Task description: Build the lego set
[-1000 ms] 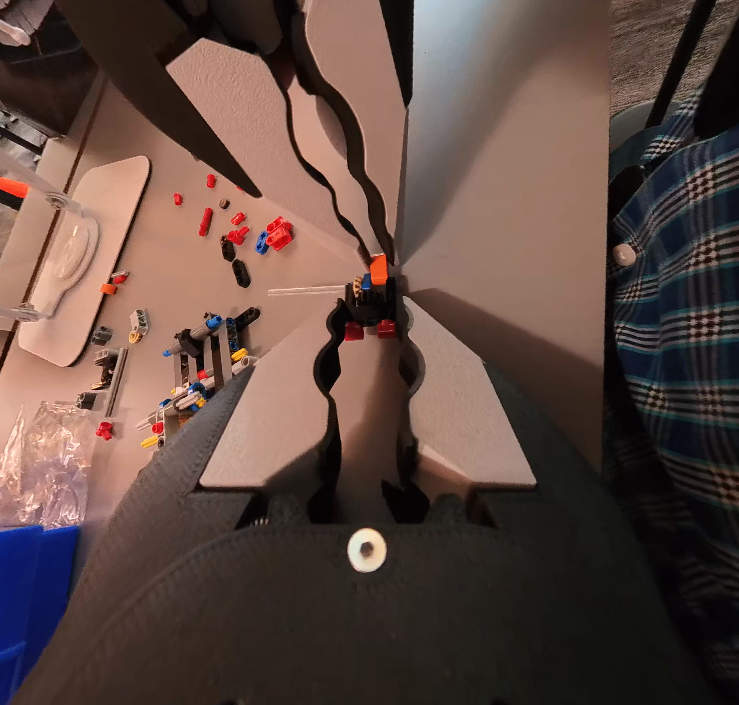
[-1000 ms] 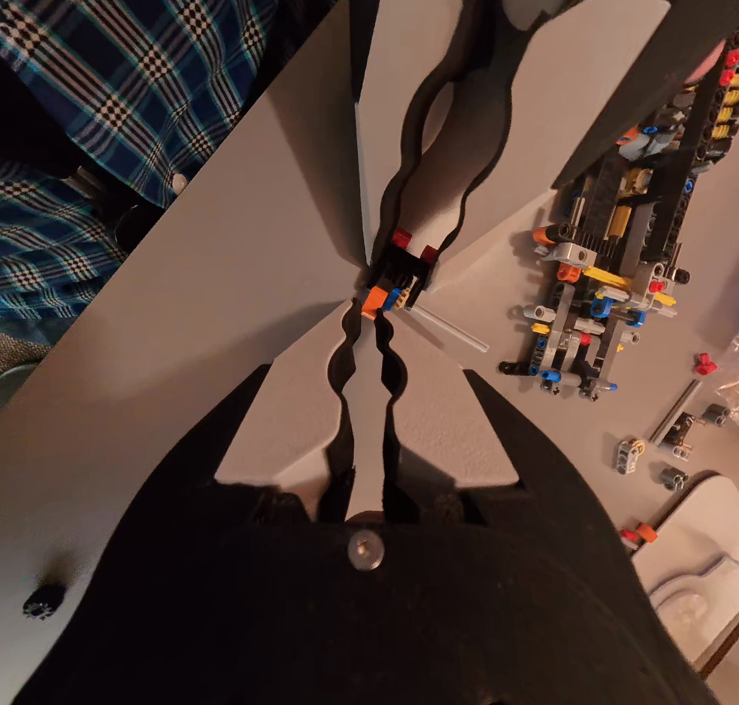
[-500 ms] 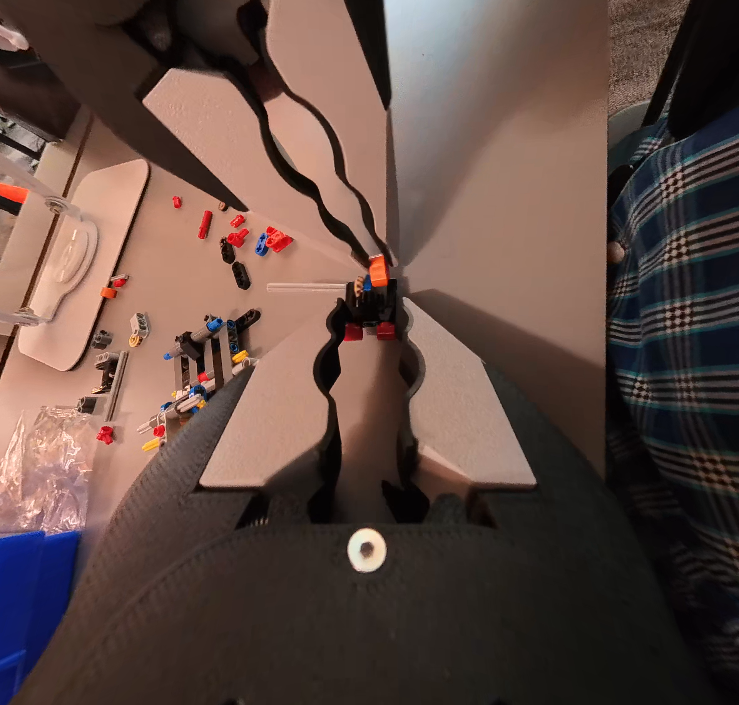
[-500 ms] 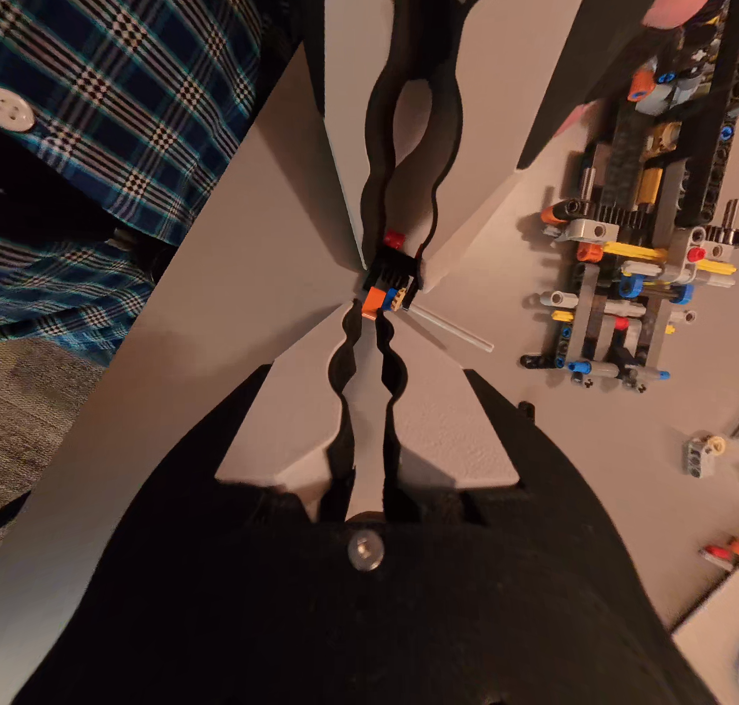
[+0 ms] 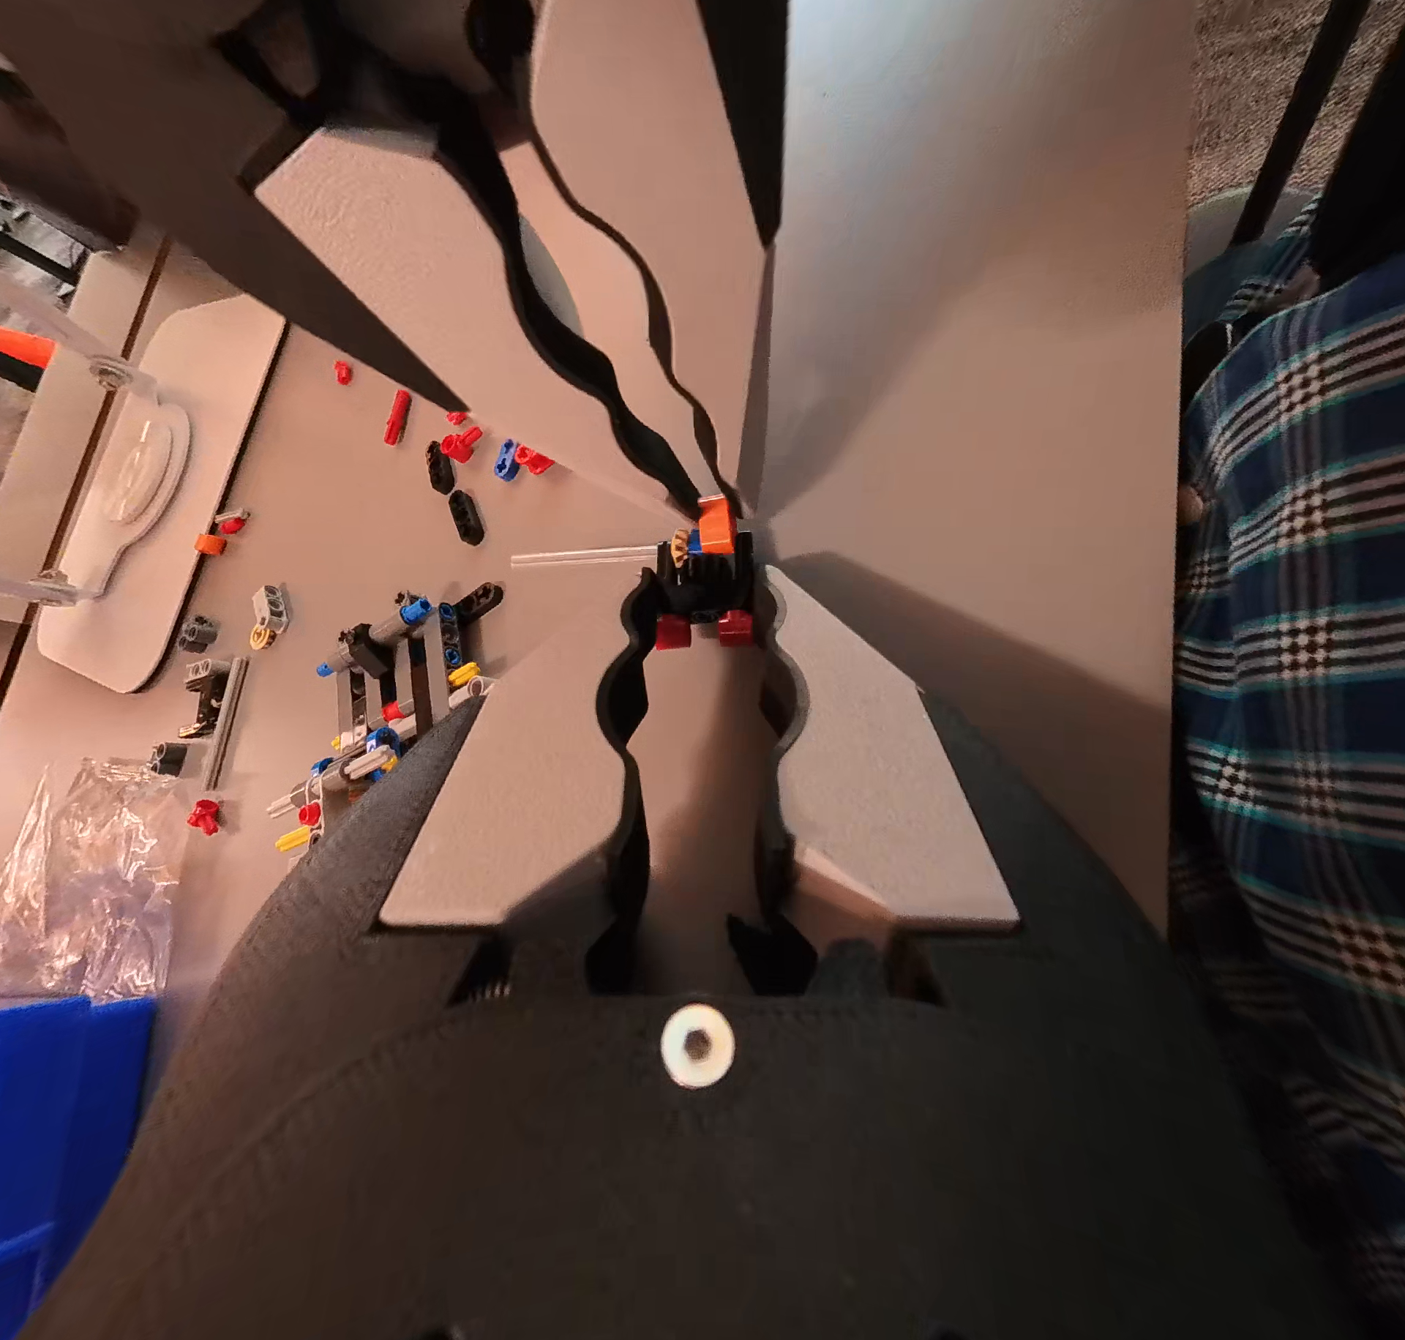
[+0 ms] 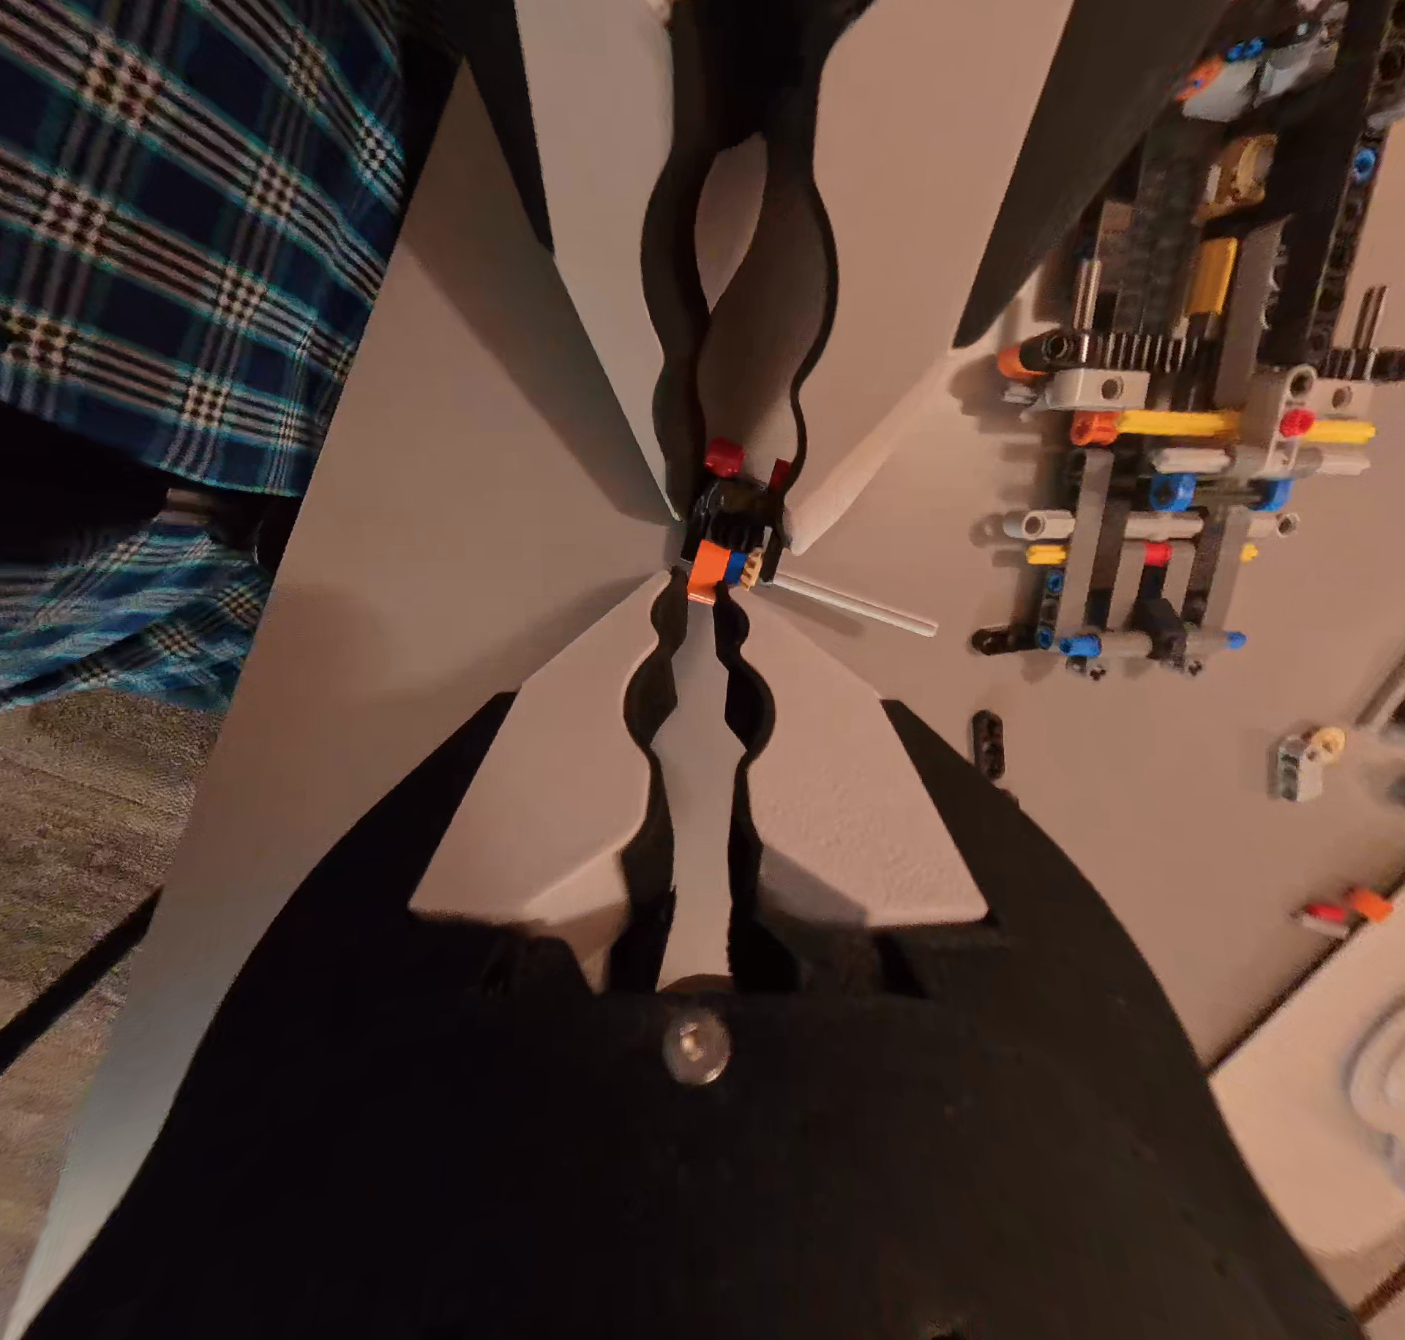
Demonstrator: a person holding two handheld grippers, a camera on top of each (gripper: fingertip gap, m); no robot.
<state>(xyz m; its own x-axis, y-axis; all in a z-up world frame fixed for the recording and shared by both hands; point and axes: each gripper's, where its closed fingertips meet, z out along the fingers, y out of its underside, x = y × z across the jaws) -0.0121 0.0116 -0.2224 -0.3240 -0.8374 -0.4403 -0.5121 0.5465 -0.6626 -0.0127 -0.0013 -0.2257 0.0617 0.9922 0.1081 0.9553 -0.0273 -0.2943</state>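
Observation:
My left gripper (image 5: 703,592) is shut on a small black sub-assembly (image 5: 703,581) with two red pins at its near end, held above the table. My right gripper (image 6: 699,595) meets it tip to tip and is shut on the orange piece (image 6: 711,570) at the sub-assembly's other end, next to a blue part and a tan gear. The right wrist view shows the left gripper (image 6: 734,520) coming from above around the black sub-assembly (image 6: 734,509). The left wrist view shows the right gripper (image 5: 707,501) on the orange piece (image 5: 716,529). The large chassis build (image 6: 1163,482) lies on the table.
A clear rod (image 6: 851,604) lies on the table under the grippers. Loose red, black and blue pieces (image 5: 456,452), a plastic bag (image 5: 84,870), a blue bin (image 5: 61,1090) and a white board (image 5: 152,497) sit to the left. A person's plaid shirt (image 5: 1292,619) is at the table edge.
Both grippers kept their hold and stayed tip to tip. The right gripper swung round the joint, so the chassis build looms larger and higher in its view.

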